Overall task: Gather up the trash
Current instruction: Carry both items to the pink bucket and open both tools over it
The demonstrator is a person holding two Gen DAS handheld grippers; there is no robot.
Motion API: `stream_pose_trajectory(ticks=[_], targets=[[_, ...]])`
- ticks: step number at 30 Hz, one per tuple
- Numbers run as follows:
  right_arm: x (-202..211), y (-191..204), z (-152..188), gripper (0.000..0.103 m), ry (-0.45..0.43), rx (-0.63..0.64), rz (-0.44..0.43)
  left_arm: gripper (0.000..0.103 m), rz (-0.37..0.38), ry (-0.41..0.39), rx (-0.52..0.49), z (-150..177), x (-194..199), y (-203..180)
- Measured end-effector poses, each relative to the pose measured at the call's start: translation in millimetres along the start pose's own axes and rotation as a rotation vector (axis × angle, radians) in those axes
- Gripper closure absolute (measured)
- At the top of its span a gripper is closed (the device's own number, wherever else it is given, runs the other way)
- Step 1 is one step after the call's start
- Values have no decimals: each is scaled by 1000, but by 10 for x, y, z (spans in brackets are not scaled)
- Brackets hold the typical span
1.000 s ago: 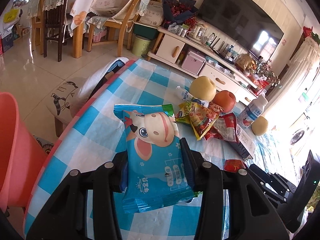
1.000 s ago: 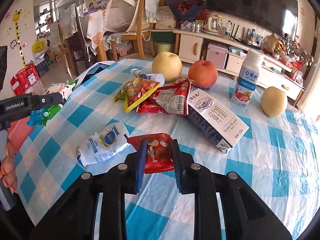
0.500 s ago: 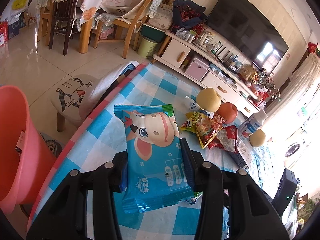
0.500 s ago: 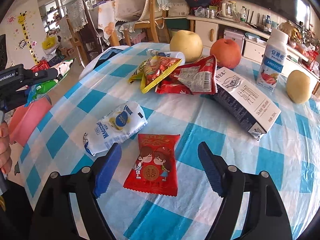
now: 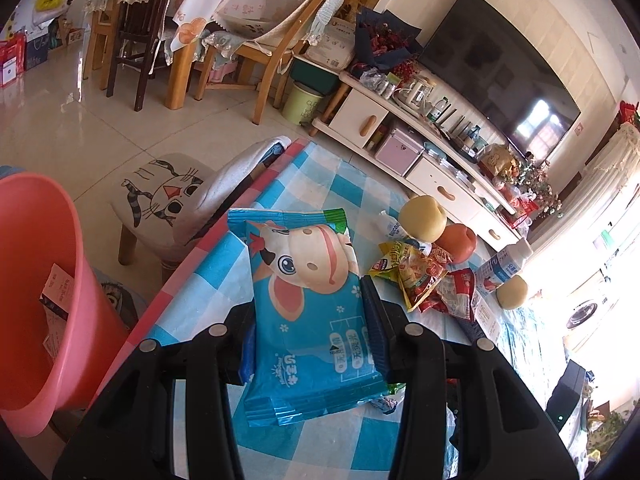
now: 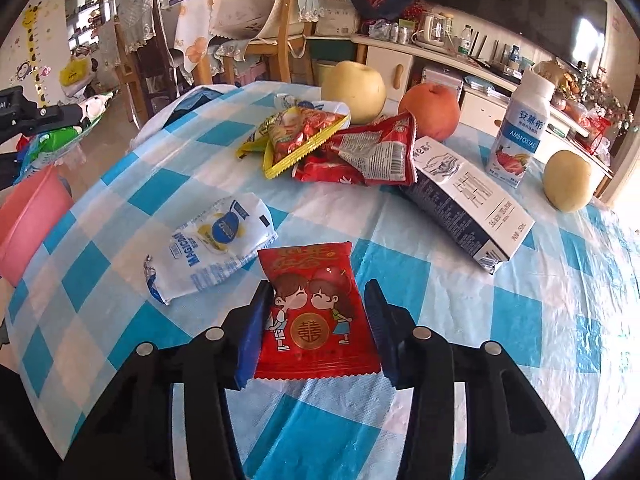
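Observation:
My left gripper (image 5: 310,320) is shut on a blue cow-print wrapper (image 5: 308,304) and holds it above the table's left edge, near a pink bin (image 5: 36,292) on the floor at the left. My right gripper (image 6: 318,320) is closed against the sides of a red candy packet (image 6: 314,316), which looks lifted off the checked tablecloth (image 6: 520,320). A white Magic wrapper (image 6: 212,240) lies just left of it. A pile of red and yellow snack wrappers (image 6: 340,144) lies farther back.
A dark milk carton (image 6: 468,196) lies on its side at right. Two pears (image 6: 354,86), an apple (image 6: 430,110) and a yogurt bottle (image 6: 520,136) stand at the back. A cat-print stool (image 5: 168,204) is beside the table.
My right gripper opened wide half a second ago, then closed again on the red packet. My left gripper moved up and left toward the pink bin, still holding the blue wrapper.

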State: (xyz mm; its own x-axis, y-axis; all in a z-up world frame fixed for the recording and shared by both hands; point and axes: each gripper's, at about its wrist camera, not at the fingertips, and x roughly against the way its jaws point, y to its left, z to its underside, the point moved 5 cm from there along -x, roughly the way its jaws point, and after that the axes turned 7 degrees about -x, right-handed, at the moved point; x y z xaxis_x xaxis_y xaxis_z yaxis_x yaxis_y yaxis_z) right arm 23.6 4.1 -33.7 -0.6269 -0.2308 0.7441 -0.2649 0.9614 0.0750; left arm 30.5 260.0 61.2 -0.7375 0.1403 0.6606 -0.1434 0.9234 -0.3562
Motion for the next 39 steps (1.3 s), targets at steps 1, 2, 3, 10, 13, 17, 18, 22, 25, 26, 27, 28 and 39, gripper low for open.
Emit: stream_pose_trajectory(ticks=[1, 2, 3, 10, 13, 17, 18, 22, 25, 26, 27, 28, 39], targets=[[50, 21, -27, 55, -13, -7, -4, 58, -1, -3, 5, -7, 14, 17], [103, 45, -59, 55, -26, -14, -12, 58, -2, -6, 12, -16, 30, 39], [154, 82, -95, 55, -39, -24, -23, 58, -3, -9, 18, -27, 44, 60], [458, 700, -411, 55, -99, -41, -189, 58, -22, -70, 84, -156, 285, 343], [559, 1143, -549, 55, -114, -8, -291, 58, -56, -115, 130, -244, 454, 600], [631, 1839, -705, 55, -103, 58, -435, 58, -120, -174, 233, -341, 701, 1064], [641, 2013, -729, 55, -98, 78, -466, 58, -147, -190, 268, -359, 779, 1219], [630, 2678, -773, 54, -80, 159, -558, 58, -228, -239, 376, -353, 1039, 1707], [530, 3074, -746, 54, -52, 197, -605, 58, -266, -267, 438, -326, 1191, 1970], [478, 3188, -727, 54, -39, 206, -617, 58, -283, -271, 456, -307, 1222, 2050], [432, 3290, -706, 54, -26, 216, -627, 58, -299, -269, 472, -290, 1238, 2123], [374, 3391, -683, 54, -7, 227, -636, 58, -309, -262, 484, -285, 1241, 2181], [136, 3284, -601, 10, 5, 108, -519, 20, -375, -254, 468, -343, 1154, 2274]])
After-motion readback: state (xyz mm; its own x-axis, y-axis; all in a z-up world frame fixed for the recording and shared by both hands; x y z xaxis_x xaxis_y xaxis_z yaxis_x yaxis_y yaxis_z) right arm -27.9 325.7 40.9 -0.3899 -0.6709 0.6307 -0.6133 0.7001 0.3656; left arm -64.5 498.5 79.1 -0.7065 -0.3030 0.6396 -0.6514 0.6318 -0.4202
